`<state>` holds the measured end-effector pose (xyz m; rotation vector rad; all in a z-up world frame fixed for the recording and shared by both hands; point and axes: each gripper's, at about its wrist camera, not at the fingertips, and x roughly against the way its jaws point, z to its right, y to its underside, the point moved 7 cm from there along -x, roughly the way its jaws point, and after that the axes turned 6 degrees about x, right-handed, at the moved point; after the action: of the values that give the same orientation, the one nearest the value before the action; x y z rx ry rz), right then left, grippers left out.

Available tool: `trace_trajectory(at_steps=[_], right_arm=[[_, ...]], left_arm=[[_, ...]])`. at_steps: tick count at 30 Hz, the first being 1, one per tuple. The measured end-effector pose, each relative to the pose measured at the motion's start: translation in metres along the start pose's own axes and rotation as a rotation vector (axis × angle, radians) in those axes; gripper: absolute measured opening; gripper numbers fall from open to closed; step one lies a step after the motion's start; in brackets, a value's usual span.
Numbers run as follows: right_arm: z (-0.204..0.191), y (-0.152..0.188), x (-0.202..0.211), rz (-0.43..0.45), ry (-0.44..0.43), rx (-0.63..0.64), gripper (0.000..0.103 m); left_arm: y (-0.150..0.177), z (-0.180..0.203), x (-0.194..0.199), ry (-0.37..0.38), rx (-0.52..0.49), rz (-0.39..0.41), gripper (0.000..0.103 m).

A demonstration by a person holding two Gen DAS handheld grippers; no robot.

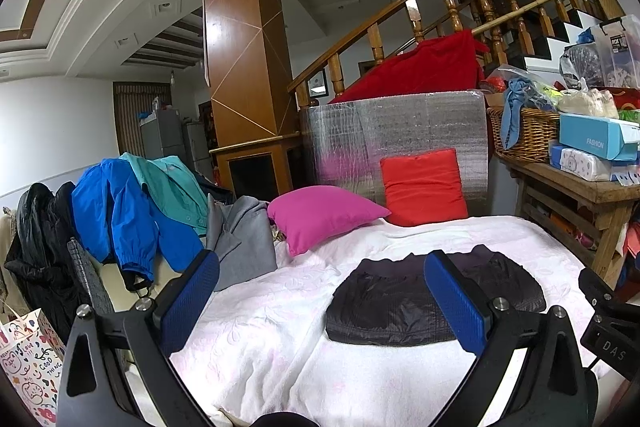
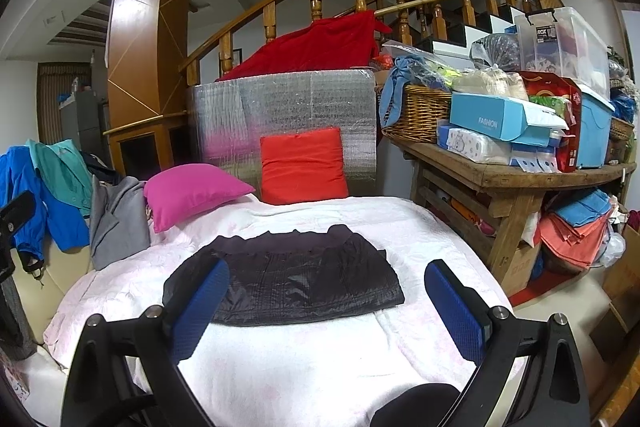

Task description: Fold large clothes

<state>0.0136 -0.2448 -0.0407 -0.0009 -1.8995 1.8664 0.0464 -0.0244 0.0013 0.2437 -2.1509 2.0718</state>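
Both our grippers, left (image 1: 320, 301) and right (image 2: 326, 301), hover with fingers apart and empty above the folded dark jacket (image 2: 288, 281) on the white bedspread (image 2: 320, 367).

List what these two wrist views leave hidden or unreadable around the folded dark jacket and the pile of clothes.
- Folded dark jacket: right wrist view, its near-left corner is behind a blue finger pad; left wrist view, a pad covers its middle.
- Underside folds and sleeves: tucked under, unseen in both views.
- Pile of clothes: garments overlap; the right wrist view cuts the pile at its left edge.
- Right gripper: in the left wrist view, only a black part at the right edge.
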Motion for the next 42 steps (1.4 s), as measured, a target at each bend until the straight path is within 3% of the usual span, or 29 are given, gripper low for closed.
trace_trajectory(at_steps=[20, 42], right_arm=[[-0.002, 0.002, -0.004, -0.01, 0.012, 0.01, 0.1], [-0.032, -0.017, -0.036, -0.014, 0.001, 0.058, 0.1]], left_arm=[[0.007, -0.002, -0.009, 0.001, 0.006, -0.025, 0.102], [0.011, -0.021, -0.05, -0.036, 0.031, -0.071, 0.102]])
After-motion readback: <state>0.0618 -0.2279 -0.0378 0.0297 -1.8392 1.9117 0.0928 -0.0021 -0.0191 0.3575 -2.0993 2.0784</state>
